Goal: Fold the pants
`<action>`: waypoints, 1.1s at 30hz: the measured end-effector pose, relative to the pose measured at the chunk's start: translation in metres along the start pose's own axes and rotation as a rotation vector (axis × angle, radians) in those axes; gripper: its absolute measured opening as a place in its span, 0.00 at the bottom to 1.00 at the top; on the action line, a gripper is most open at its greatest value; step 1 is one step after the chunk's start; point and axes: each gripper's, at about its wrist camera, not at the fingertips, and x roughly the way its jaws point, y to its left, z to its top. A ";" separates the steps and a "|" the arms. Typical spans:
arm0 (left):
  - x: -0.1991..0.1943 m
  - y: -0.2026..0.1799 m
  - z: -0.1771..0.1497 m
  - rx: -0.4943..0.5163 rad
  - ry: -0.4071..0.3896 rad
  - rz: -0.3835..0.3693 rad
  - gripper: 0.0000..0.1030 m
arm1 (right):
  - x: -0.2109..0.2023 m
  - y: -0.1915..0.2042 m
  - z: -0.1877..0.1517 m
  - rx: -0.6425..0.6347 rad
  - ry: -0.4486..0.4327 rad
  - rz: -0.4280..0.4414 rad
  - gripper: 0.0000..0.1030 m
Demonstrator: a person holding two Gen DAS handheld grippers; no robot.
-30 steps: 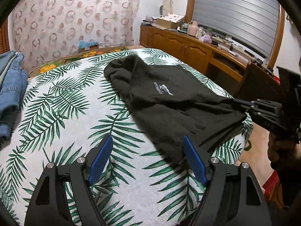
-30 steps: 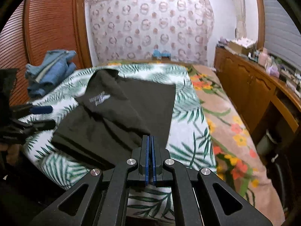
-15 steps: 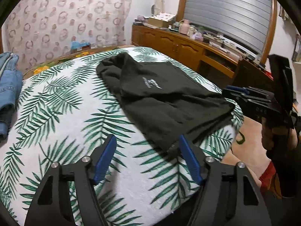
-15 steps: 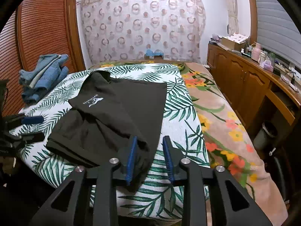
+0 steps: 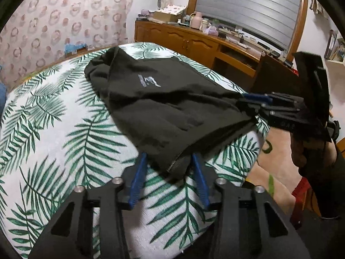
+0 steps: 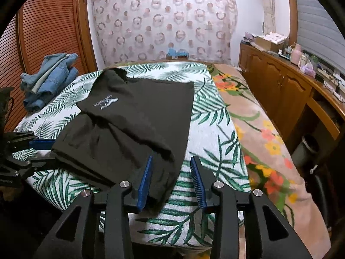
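Black pants [image 5: 163,101] with a small white logo lie folded on the palm-leaf bedspread [image 5: 54,133]; they also show in the right wrist view [image 6: 133,125]. My left gripper [image 5: 169,161] is open, its blue jaws on either side of the pants' near left corner. My right gripper [image 6: 171,161] is open, with the pants' near right corner lying between its jaws. Each gripper shows in the other's view, the right one [image 5: 256,99] and the left one [image 6: 41,149] at the pants' near edge.
Blue denim clothes [image 6: 47,79] are piled at the bed's far left. A wooden sideboard [image 6: 286,90] with clutter runs along the right. A floral blanket [image 6: 258,133] covers the bed's right side. The bed's near edge is just under both grippers.
The right gripper went from shut to open, letting go of the pants' corner. The left gripper narrowed and moved right, so its jaws now straddle the pants' other near corner.
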 end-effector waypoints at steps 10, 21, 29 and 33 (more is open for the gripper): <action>-0.010 -0.005 -0.002 0.016 -0.036 -0.007 0.14 | 0.002 0.002 -0.001 0.002 0.010 -0.017 0.50; -0.027 -0.003 -0.006 0.001 -0.053 -0.006 0.13 | -0.004 0.012 -0.003 -0.050 0.028 -0.015 0.54; -0.034 0.000 -0.011 -0.008 -0.048 -0.001 0.13 | -0.017 0.023 0.003 -0.084 0.015 -0.015 0.54; -0.038 0.001 -0.012 -0.015 -0.054 -0.002 0.13 | -0.022 0.022 0.009 -0.083 -0.002 -0.011 0.54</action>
